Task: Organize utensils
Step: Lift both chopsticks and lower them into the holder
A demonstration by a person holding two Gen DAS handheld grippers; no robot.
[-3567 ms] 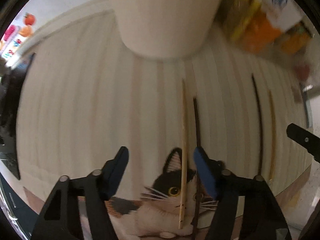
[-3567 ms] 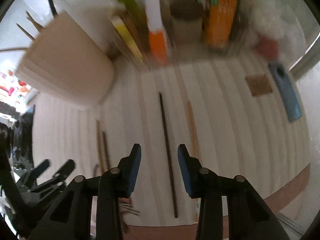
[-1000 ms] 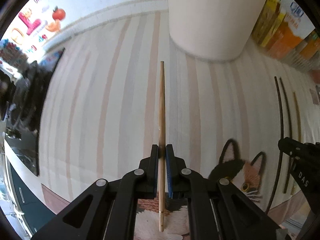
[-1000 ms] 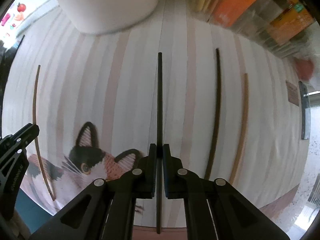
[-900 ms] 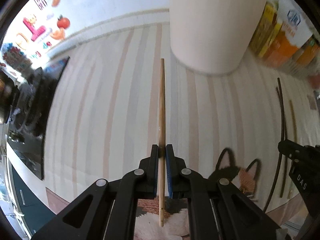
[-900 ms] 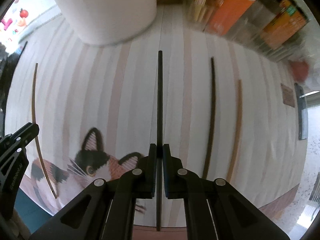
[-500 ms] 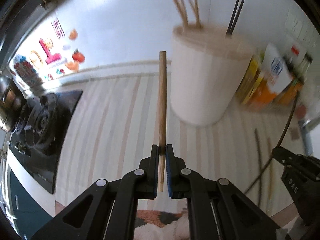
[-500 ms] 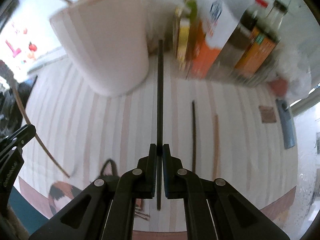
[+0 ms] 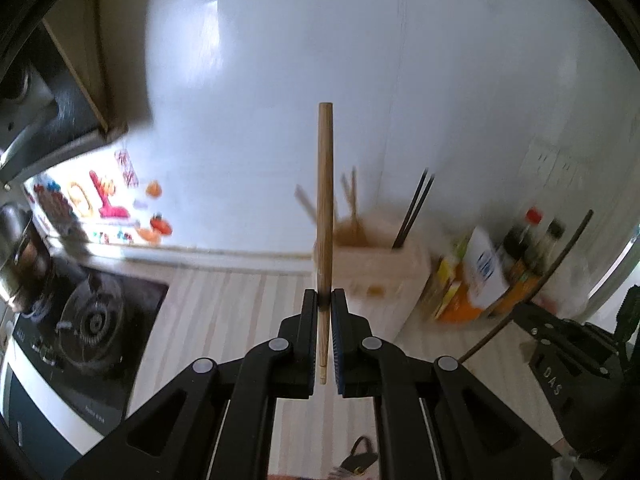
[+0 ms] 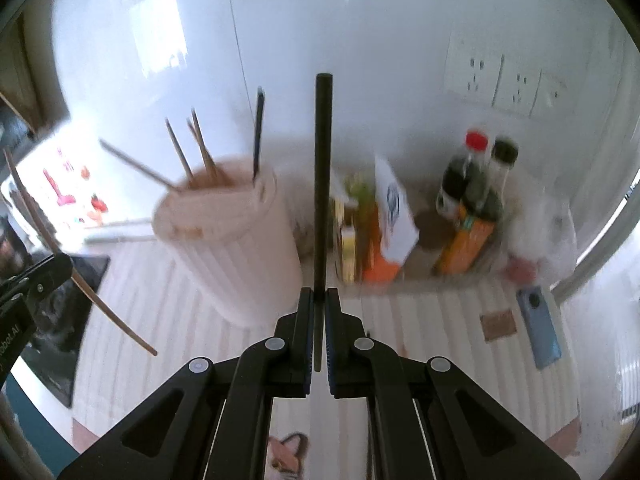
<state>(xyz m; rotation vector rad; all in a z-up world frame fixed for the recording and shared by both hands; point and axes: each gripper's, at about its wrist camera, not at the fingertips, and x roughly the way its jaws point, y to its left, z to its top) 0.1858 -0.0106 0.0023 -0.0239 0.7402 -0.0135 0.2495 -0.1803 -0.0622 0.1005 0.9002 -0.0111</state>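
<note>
My left gripper (image 9: 325,300) is shut on a light wooden chopstick (image 9: 325,200), held upright in the air, in front of and short of the holder. My right gripper (image 10: 315,298) is shut on a black chopstick (image 10: 322,184), also upright. The white ribbed utensil holder (image 10: 236,256) stands on the striped mat and holds several wooden chopsticks (image 10: 188,156) and a black one (image 10: 258,136). It also shows in the left wrist view (image 9: 380,268). The right gripper (image 9: 568,344) with its dark chopstick (image 9: 532,284) shows at the right of the left wrist view.
Sauce bottles (image 10: 472,176) and cartons (image 10: 392,220) stand against the wall right of the holder. A blue phone (image 10: 538,332) and a brown square (image 10: 498,324) lie at the right. A gas stove (image 9: 88,320) is at the left. Wall sockets (image 10: 496,76) are above.
Both grippers have risen and tilted up from the mat, each carrying its chopstick. The holder's rim and the wall now fill the views.
</note>
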